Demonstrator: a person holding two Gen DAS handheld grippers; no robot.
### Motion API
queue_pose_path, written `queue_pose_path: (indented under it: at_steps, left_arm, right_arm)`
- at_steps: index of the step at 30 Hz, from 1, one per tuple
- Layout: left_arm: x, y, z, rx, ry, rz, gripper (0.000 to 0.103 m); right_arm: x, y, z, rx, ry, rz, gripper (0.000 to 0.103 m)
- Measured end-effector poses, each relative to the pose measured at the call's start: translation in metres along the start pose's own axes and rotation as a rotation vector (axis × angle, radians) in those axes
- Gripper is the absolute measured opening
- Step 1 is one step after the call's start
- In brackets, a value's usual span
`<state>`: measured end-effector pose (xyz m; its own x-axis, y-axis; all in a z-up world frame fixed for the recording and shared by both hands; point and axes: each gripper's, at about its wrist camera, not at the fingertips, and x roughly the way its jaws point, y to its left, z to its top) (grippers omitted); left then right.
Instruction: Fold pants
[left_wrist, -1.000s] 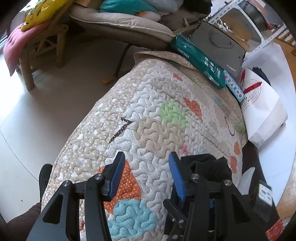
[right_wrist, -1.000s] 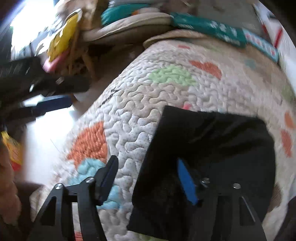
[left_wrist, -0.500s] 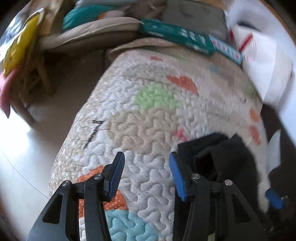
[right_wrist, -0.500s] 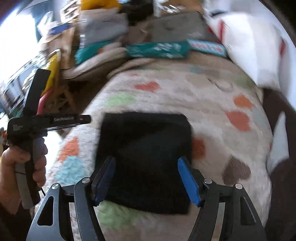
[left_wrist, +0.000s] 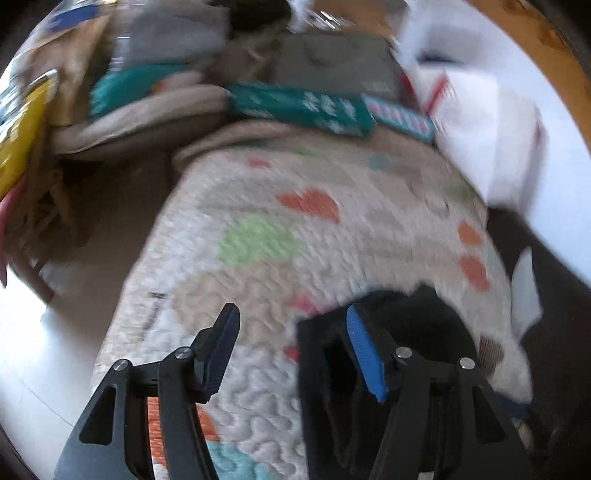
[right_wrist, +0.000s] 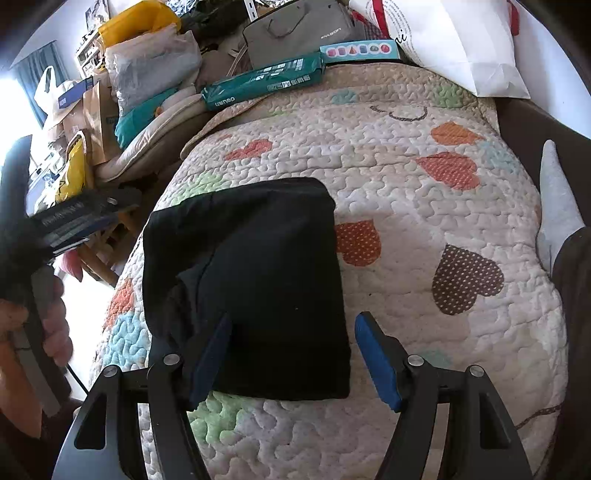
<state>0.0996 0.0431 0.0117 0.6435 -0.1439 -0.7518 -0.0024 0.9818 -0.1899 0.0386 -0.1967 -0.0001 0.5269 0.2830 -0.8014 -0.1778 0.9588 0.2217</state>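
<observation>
Both claws hang with jaws wide and hold nothing: the right gripper (right_wrist: 291, 354) low in its frame, the left gripper (left_wrist: 291, 350) likewise. Beneath them spreads the heart-patterned quilt (right_wrist: 406, 155), and the folded black pants (right_wrist: 251, 280) lie at centre left on it.

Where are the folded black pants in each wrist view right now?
Left wrist: the black pants lie at lower right, blurred, behind the tool's right finger.
Right wrist: the pants fill centre-left as a folded rectangle on the quilt.
Shared landmark: the teal package at the quilt's far edge.
</observation>
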Motion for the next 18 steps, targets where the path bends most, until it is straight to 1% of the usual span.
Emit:
queue_pose_path:
  at_steps: [2, 3, 5, 7, 9, 11, 14, 16, 18]
  left_arm:
    - [0.017, -0.01, -0.006, 0.061, 0.039, 0.101, 0.06]
    - [0.026, -0.012, -0.01, 0.074, 0.063, 0.129, 0.06]
    - [0.038, -0.008, -0.013, 0.072, 0.118, 0.156, 0.062]
    - [0.043, 0.0, -0.018, 0.054, 0.146, 0.173, 0.062]
    - [0.049, 0.008, -0.019, 0.025, 0.171, 0.169, 0.063]
    - [0.05, 0.014, -0.02, -0.014, 0.181, 0.148, 0.067]
    - [0.043, 0.024, -0.019, -0.074, 0.181, 0.091, 0.067]
    - [0.028, 0.025, -0.016, -0.097, 0.144, 0.075, 0.067]
    - [-0.001, 0.023, -0.016, -0.083, 0.065, 0.063, 0.066]
  right_arm:
    - [0.0, -0.001, -0.001, 0.004, -0.001, 0.001, 0.075]
    - [0.0, -0.002, -0.001, 0.004, -0.002, 0.003, 0.075]
    - [-0.001, -0.003, -0.001, 0.006, -0.007, 0.007, 0.076]
    - [0.0, -0.004, -0.001, 0.01, -0.006, 0.013, 0.077]
    - [0.002, -0.004, -0.002, 0.017, -0.002, 0.016, 0.077]
    - [0.005, -0.004, -0.004, 0.024, 0.006, 0.019, 0.078]
    - [0.003, -0.005, -0.005, 0.028, 0.0, 0.01, 0.078]
    - [-0.003, -0.004, -0.005, 0.025, -0.012, -0.004, 0.078]
    - [-0.009, -0.003, -0.007, 0.021, -0.024, -0.018, 0.078]
